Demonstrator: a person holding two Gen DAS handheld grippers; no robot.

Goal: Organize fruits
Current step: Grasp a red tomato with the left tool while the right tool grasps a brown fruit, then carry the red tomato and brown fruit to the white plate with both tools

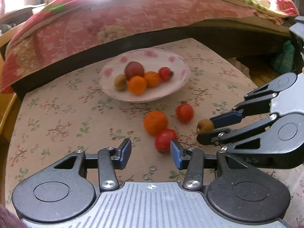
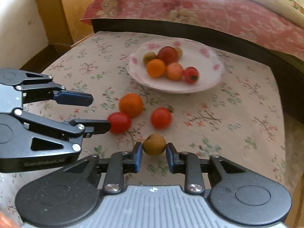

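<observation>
On the surface, which is covered by a cream cloth printed with small flowers and twigs, a shallow white plate with pink roses round its rim stands toward the far side, just in front of a bed under a pink flowered quilt. In the plate lie a dark red round fruit, two oranges touching one another, a small red tomato and a brownish-green kiwi-like fruit; motion blur softens all of them. Nearer, loose on the cloth, an orange mandarin touches a red tomato just in front of it, and a second red tomato sits a little apart to their right. Nearest the right wrist camera, a small brown-yellow fruit with a dimpled top sits between the blue pads of the right claw, whose fingers are drawn in narrow and press it from both sides; whether it is lifted off the cloth I cannot tell. The left claw is spread wide and holds nothing, low over the cloth, its right pad just beside the near red tomato, with the mandarin just beyond.
</observation>
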